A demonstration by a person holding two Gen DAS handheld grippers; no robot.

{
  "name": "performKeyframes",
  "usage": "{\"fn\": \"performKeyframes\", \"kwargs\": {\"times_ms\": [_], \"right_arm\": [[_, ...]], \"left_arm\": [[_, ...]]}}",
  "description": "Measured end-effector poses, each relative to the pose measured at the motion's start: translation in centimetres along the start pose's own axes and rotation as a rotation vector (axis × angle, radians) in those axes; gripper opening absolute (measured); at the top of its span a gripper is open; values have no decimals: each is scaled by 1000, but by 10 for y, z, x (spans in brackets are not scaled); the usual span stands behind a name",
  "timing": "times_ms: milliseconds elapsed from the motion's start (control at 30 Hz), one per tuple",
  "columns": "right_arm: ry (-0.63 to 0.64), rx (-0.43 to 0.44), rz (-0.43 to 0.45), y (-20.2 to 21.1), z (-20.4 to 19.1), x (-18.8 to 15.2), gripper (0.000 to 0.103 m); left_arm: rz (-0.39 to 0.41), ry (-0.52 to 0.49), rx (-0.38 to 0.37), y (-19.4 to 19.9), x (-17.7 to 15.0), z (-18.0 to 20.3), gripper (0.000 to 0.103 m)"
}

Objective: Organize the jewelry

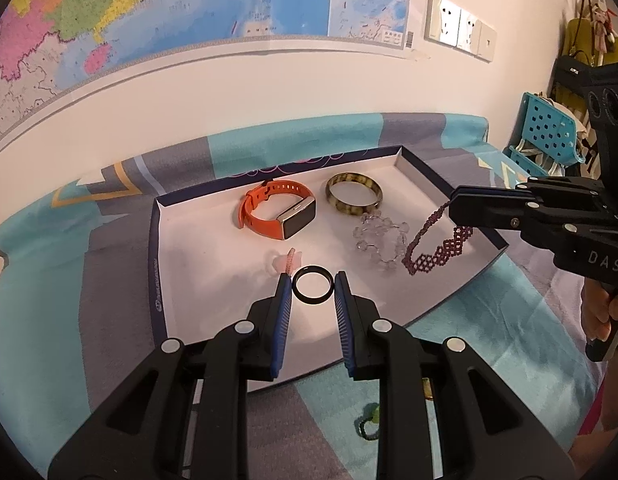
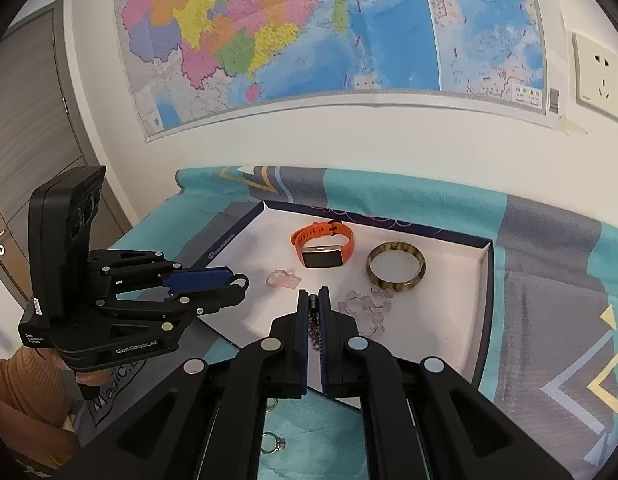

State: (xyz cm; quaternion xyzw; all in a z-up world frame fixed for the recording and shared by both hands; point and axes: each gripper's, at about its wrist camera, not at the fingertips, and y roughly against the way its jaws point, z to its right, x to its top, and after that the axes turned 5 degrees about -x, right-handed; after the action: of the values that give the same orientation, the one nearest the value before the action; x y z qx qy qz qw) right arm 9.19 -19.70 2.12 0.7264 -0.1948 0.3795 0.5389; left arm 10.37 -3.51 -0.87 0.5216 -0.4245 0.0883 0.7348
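Centre of frame, tray: I hold both tongs over it.
Left gripper: clamped on black ring.
Right gripper: together on purple bead chain.

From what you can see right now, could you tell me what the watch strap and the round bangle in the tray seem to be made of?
The watch strap looks like matte orange rubber or silicone: smooth, with a row of punched holes. The bangle looks like glossy resin or polished stone, mottled olive and brown with bright highlights; which one is unclear.

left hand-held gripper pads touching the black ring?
Touching. Left wrist view: the black ring spans the left hand-held gripper, its rim meeting both blue pads with no gap visible.
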Motion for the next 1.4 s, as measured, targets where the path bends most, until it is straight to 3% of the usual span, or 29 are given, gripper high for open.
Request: {"fn": "performKeyframes", "kwargs": {"times_ms": [1400], "right_arm": [[-72, -63, -95, -66, 27, -1, 3]], "left_arm": [[-127, 75, 26, -59, 8, -15, 23]]}}
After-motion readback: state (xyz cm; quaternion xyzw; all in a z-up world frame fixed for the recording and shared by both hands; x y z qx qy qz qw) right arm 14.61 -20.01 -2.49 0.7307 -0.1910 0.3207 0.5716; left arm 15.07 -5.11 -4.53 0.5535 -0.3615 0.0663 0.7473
